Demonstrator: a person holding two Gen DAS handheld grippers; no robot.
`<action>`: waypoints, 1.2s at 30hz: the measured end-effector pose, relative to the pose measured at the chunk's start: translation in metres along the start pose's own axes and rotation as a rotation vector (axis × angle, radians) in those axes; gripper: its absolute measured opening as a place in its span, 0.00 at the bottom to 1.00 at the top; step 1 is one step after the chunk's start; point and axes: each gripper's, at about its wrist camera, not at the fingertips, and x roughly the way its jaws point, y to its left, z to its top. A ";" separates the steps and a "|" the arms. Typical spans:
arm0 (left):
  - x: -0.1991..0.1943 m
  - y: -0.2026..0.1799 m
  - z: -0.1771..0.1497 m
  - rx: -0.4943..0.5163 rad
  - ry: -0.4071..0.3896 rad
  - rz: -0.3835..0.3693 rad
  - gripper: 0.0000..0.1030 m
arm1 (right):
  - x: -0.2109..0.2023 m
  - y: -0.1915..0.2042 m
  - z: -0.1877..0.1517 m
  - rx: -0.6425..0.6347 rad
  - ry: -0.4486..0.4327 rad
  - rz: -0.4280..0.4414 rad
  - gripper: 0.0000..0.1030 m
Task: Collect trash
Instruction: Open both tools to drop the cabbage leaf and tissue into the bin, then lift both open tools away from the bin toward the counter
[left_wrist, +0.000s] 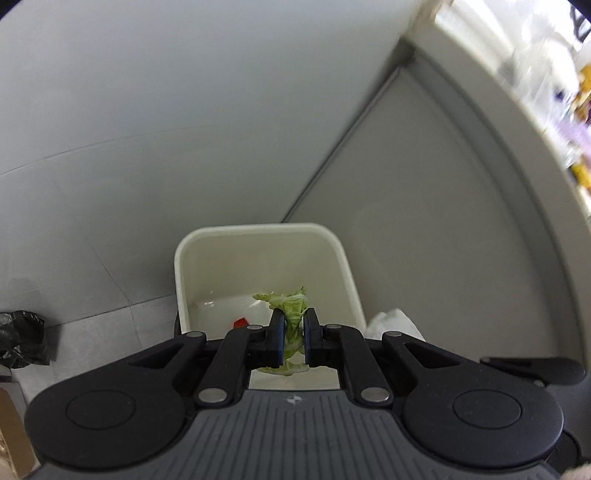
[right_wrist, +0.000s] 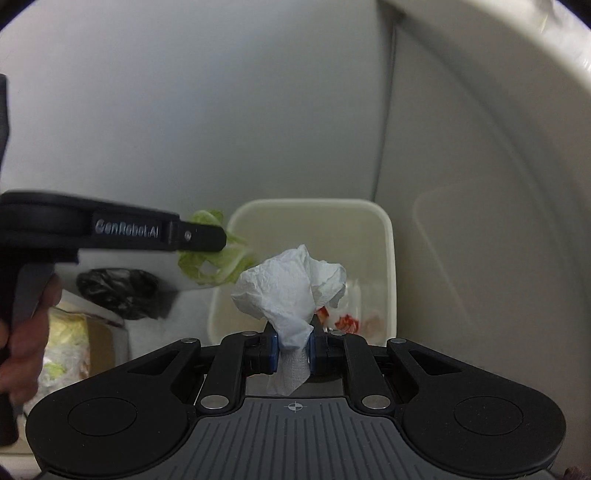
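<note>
Grey floor, cream bin (left_wrist: 347, 266), crumpled tissue (right_wrist: 291, 291)

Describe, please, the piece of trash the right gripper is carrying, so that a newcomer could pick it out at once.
Start at the cream-coloured bin on the floor by the pale wall. In front of its opening, the right gripper pinches a crumpled white tissue. Unlike the green lettuce leaf in the left gripper beside it, it is papery, white and bunched.
</note>
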 end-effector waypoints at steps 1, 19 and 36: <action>0.006 -0.002 0.001 0.015 0.012 0.012 0.08 | 0.008 -0.004 0.004 0.011 0.014 -0.007 0.12; 0.010 0.002 0.011 0.035 0.083 0.064 0.40 | 0.022 -0.024 0.019 0.040 0.063 0.000 0.50; -0.025 -0.005 0.021 0.006 0.063 0.053 0.76 | -0.009 -0.016 0.021 0.015 0.062 0.045 0.69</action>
